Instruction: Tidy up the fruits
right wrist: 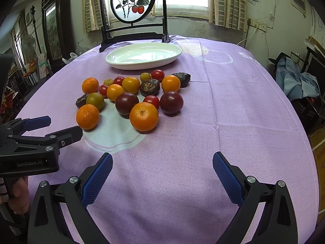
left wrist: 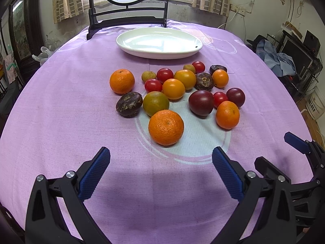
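Observation:
A pile of fruit lies mid-table on the purple cloth: several oranges, red tomatoes, dark purple plums and wrinkled dark fruits. The nearest orange (left wrist: 166,127) lies just beyond my left gripper (left wrist: 161,154), which is open and empty above the cloth. In the right wrist view the nearest orange (right wrist: 143,116) lies ahead and left of my right gripper (right wrist: 162,159), open and empty. An empty white oval plate (left wrist: 140,33) (right wrist: 172,48) sits behind the fruit. The left gripper also shows in the right wrist view (right wrist: 61,125), and the right gripper in the left wrist view (left wrist: 280,148).
A dark wooden stand with a round painted screen (right wrist: 133,2) stands at the table's far edge behind the plate. The round table's edge (right wrist: 304,126) curves off to the right. Furniture and blue clothes (right wrist: 294,81) crowd the room at right.

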`<state>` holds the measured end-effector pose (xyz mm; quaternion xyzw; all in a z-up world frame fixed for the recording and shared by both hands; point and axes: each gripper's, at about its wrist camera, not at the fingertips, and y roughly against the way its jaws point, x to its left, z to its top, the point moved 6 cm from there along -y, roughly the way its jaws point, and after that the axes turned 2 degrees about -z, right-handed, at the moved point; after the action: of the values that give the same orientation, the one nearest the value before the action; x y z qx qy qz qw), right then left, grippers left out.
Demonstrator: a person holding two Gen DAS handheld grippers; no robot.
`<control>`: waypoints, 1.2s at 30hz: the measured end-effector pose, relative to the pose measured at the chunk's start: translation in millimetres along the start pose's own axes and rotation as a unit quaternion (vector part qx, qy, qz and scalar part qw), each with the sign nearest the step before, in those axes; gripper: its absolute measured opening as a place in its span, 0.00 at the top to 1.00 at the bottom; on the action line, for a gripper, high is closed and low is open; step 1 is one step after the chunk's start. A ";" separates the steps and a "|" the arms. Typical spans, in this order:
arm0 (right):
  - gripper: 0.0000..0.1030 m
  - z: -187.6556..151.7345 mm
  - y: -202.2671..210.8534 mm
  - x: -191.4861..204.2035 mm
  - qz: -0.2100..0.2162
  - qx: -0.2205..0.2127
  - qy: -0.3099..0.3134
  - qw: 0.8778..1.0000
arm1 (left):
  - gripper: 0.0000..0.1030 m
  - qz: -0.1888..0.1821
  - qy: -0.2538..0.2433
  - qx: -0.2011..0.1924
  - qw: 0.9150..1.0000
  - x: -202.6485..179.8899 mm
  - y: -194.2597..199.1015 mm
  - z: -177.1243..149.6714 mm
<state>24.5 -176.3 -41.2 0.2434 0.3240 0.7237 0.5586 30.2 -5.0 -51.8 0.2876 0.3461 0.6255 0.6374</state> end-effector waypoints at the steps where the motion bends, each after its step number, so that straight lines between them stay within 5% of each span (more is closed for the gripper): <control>1: 0.04 0.3 -0.1 0.2 0.000 0.000 0.000 1.000 | 0.05 -0.001 0.000 0.000 1.000 -0.1 0.1 -0.1; 30: 0.04 -2.3 -1.5 2.3 0.012 0.004 0.006 1.000 | 0.05 -0.004 -0.002 0.011 1.000 12.6 -13.2 6.9; 34: 0.04 -2.6 -5.1 -0.2 0.017 0.007 0.003 1.000 | 0.24 -0.012 -0.006 0.037 0.999 6.2 -29.8 10.4; 36: 0.04 -3.0 -6.6 -0.9 0.018 0.009 0.003 1.000 | 0.26 -0.014 -0.004 0.049 0.999 3.1 -37.8 10.1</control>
<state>26.9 -176.7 -48.1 0.2523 0.3277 0.7311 0.5427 60.9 -3.2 -76.3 0.3161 0.3776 0.5980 0.6324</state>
